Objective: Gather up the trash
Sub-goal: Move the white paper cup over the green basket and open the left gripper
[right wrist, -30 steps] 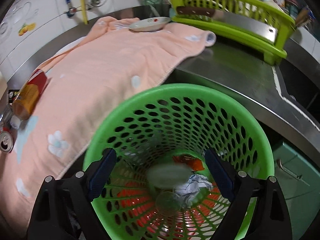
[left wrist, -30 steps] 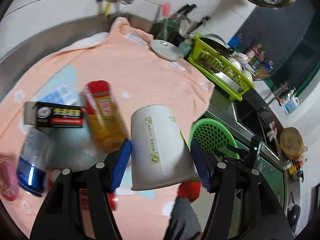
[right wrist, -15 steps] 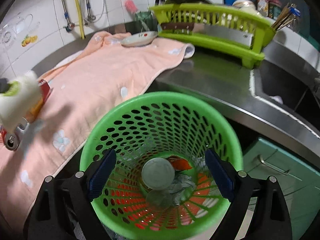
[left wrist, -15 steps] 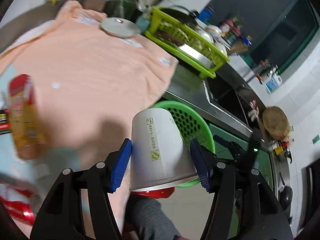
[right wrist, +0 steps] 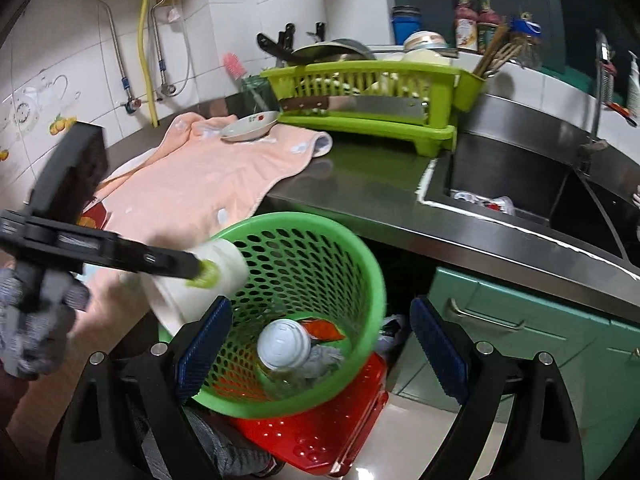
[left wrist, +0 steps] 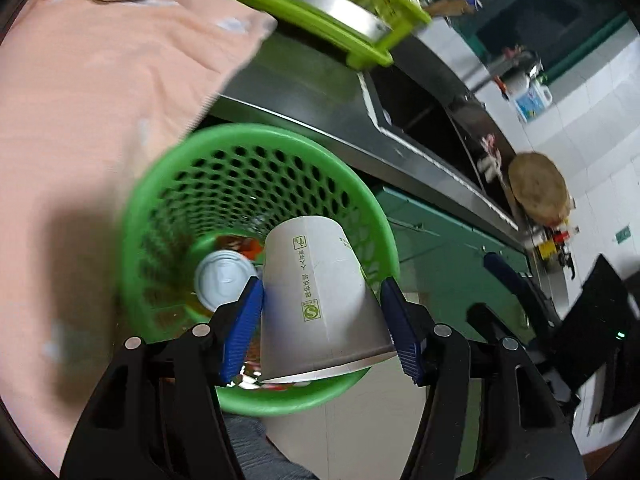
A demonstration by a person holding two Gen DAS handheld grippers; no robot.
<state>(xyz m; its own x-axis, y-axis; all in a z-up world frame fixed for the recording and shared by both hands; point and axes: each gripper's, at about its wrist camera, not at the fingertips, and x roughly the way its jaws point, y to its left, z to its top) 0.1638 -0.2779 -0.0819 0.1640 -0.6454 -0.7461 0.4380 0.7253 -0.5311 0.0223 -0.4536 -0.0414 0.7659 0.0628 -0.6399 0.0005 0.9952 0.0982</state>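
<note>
- We find the left gripper (left wrist: 322, 316) closed on a white paper cup with green print (left wrist: 316, 300); its blue fingers (left wrist: 242, 330) press both sides of the cup's wall.
- The cup is held upside down, wide mouth toward the camera, over the near side of a round green perforated plastic basket (left wrist: 160, 184). In the right wrist view the same cup (right wrist: 208, 280) sits at the basket's left rim (right wrist: 360, 256).
- We judge the step in hand to be the delivery of the cup to the bin; the drop is not yet made.
- The next move, in our judgement, calls for bringing the cup further inside the rim and then spreading the fingers. Released here, the cup could catch the rim and tip outward.
- The right gripper (right wrist: 320, 344) stands wide open and empty, its fingers (right wrist: 204, 344) framing the basket from above.
- Basket contents: a clear bottle with a white round cap (right wrist: 284, 344), crumpled grey-white paper (right wrist: 324, 360) and an orange-red scrap (right wrist: 324, 330). It is far from full.
- The basket rests on a red perforated plastic piece (right wrist: 320, 432) on the floor, in front of the steel bench (right wrist: 360, 184).
- On the bench lie a peach towel (right wrist: 208, 184) and a lime-green dish rack (right wrist: 376, 92).
</note>
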